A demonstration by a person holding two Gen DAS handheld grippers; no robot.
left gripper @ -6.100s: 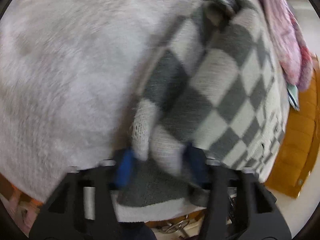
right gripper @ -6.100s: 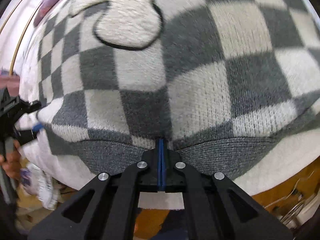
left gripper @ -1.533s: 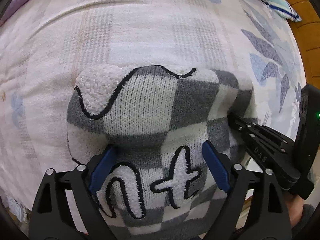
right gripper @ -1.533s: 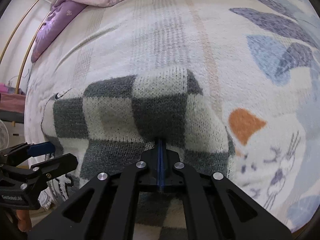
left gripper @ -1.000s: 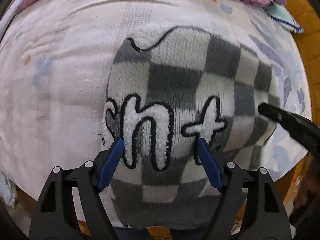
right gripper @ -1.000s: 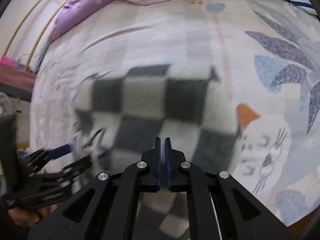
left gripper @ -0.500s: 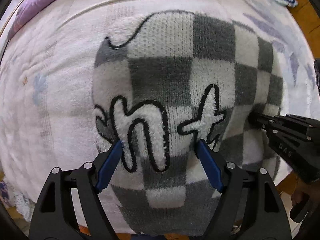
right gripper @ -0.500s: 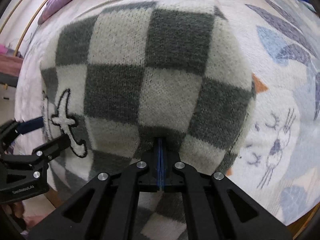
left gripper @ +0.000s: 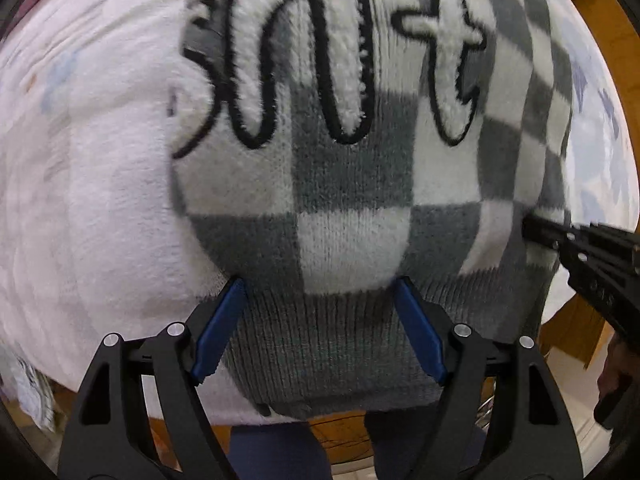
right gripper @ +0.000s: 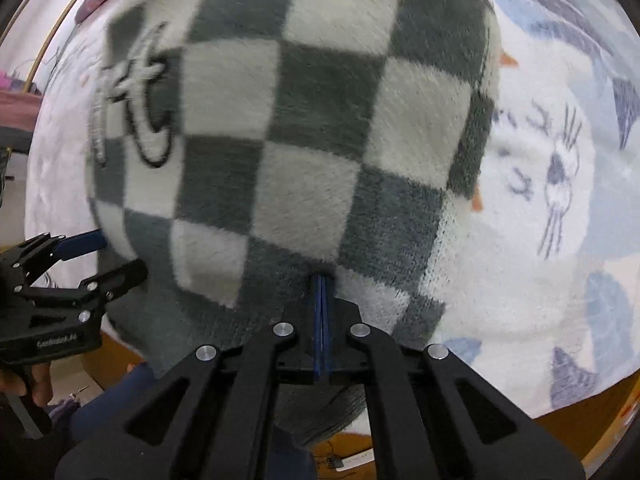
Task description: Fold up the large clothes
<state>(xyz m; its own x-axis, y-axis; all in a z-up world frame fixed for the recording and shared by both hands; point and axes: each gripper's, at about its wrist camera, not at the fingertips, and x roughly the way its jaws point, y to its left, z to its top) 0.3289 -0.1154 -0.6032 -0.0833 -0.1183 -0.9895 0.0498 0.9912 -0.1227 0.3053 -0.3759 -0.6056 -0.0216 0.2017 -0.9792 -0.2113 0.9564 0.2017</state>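
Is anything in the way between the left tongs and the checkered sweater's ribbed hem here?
Nothing visible. The left tongs are open with the blue pads either side of the checkered sweater, right at its ribbed hem. The right tongs are shut on the same garment, off to the side and out of the way.

Both views are taken close above the folded sweater (left gripper: 352,184) on the bed (right gripper: 560,200), facing twelve o'clock; its checkered middle is shared.
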